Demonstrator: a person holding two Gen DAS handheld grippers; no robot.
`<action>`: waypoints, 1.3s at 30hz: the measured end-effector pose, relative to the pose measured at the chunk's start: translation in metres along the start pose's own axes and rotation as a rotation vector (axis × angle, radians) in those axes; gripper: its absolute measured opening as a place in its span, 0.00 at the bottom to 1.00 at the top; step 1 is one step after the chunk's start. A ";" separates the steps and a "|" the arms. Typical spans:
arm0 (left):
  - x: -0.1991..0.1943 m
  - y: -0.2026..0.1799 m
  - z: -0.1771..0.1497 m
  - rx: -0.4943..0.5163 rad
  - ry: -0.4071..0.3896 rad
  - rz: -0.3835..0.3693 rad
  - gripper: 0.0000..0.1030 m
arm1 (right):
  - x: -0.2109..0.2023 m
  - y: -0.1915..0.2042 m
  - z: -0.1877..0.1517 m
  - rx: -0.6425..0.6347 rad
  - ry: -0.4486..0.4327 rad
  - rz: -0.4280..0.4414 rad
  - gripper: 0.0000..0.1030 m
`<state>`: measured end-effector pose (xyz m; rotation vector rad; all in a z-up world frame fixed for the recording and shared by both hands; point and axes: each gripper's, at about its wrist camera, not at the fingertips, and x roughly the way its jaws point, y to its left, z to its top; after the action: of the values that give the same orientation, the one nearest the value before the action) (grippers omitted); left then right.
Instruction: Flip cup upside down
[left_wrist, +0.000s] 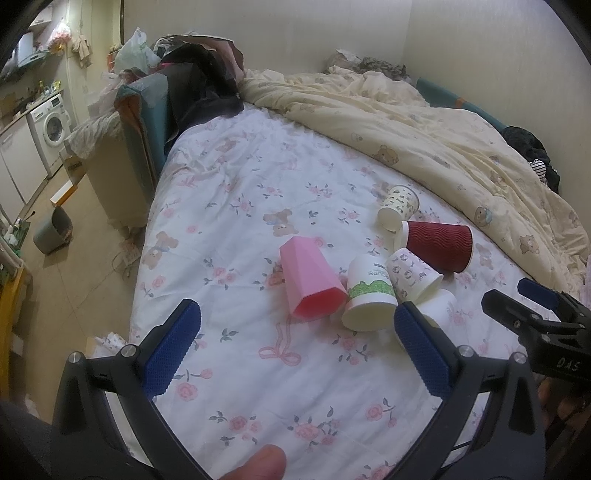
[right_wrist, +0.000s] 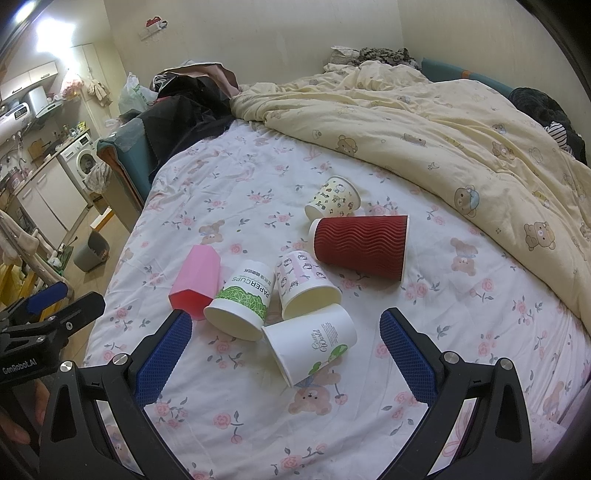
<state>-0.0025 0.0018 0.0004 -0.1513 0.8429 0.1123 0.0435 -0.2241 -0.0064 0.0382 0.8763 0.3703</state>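
Both wrist views hover near, angled down across bed (left_wrist: 258, 192); share cup cluster (right_wrist: 291, 288).

The white paper cup with green leaves (right_wrist: 242, 301) carries the word "PAPERCUPS" in black, with small characters beside it that are too small to read. The plain white cup (right_wrist: 314, 345) says "Green World" in thin script. The left hand-held gripper (right_wrist: 55, 308) bears "GenRobot.AI", and the right hand-held gripper (left_wrist: 517, 304) bears "DAS".
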 end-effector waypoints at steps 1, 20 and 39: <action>0.000 0.000 0.000 -0.001 0.001 -0.001 1.00 | 0.000 0.000 0.000 0.000 0.000 0.001 1.00; -0.002 0.002 0.001 -0.007 -0.004 0.006 1.00 | -0.001 0.001 0.001 -0.004 0.000 0.002 1.00; 0.005 0.048 -0.001 -0.095 0.083 0.147 1.00 | 0.018 0.022 0.031 -0.024 0.105 0.019 1.00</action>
<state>-0.0079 0.0494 -0.0083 -0.1843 0.9318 0.2862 0.0709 -0.1939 0.0043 0.0053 0.9762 0.4033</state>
